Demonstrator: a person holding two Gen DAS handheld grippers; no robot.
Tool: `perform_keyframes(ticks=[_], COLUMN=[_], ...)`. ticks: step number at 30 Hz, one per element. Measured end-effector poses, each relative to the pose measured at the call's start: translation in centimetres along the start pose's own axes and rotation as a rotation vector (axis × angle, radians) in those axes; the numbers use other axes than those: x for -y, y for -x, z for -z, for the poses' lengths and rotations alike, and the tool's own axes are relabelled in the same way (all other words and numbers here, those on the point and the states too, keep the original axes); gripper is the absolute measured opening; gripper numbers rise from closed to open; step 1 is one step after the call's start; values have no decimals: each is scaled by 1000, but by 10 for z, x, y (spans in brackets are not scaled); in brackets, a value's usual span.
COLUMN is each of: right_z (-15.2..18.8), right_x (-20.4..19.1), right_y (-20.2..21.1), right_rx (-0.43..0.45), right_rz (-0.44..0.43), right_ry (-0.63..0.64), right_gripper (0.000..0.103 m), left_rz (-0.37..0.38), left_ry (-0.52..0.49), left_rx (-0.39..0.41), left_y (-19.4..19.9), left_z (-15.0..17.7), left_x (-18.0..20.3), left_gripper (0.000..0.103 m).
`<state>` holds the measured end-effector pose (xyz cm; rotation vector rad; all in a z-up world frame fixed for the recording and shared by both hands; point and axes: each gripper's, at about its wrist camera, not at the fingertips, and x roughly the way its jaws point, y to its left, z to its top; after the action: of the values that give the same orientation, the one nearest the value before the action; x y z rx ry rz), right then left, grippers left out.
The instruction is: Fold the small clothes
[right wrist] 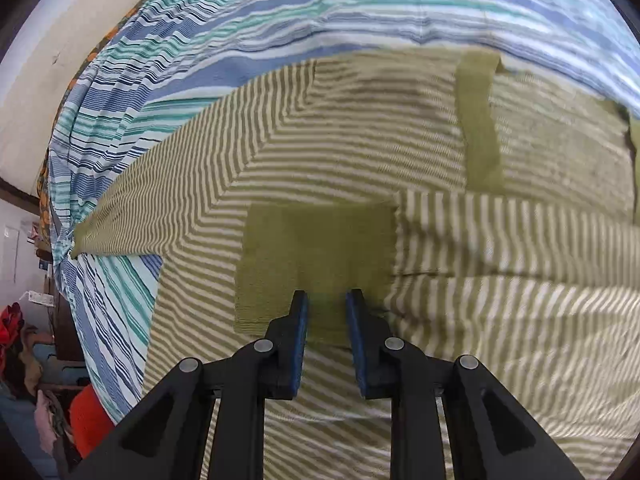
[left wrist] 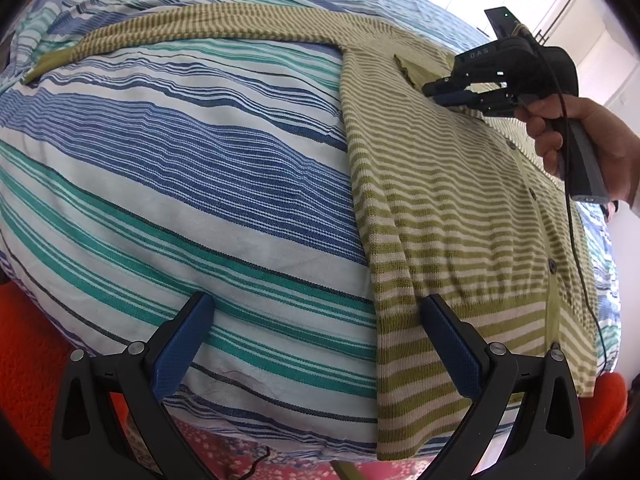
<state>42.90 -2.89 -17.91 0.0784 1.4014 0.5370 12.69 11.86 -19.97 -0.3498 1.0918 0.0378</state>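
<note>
- Striped cardigan lies flat, buttoned, on the bed; one sleeve folded across the chest, the other sleeve stretched out sideways.
- Right gripper hovers over the folded sleeve's plain green cuff, jaws narrowly parted, nothing pinched.
- Left gripper wide open near the hem, empty.
- Knit looks light, soft, limp and stretchy; likely to sag.
- Best holds, I judge: cuff, hem band.
</note>
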Motion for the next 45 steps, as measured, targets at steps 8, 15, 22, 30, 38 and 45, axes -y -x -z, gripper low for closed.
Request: perform_keyframes(ticks=[8,15,22,30,38,45], right_z=[51,155,291,372,377,383], right_x=[-35,12,89,184,205,202], right_y=[52,117,189,210,185,178], right_rx=[190,356,507,510,463,448], right_rz=[-128,84,406,518,478,482], right_ry=[82,-38,-214,-482,-491,-456], right_gripper=[57,82,91,92,103,103], left_rz=[13,77,-52,-185,-149,-149], left_ry=[3,42,-39,-31,28,15], left_rx=[-2,51,164,88,77,82], left_y=[2,21,41,2,2,3], left_z=[0,0,5,4,11,13], left_x=[-1,-14,-3,-15,-24,-22], left_gripper=[102,102,102,103,103,103])
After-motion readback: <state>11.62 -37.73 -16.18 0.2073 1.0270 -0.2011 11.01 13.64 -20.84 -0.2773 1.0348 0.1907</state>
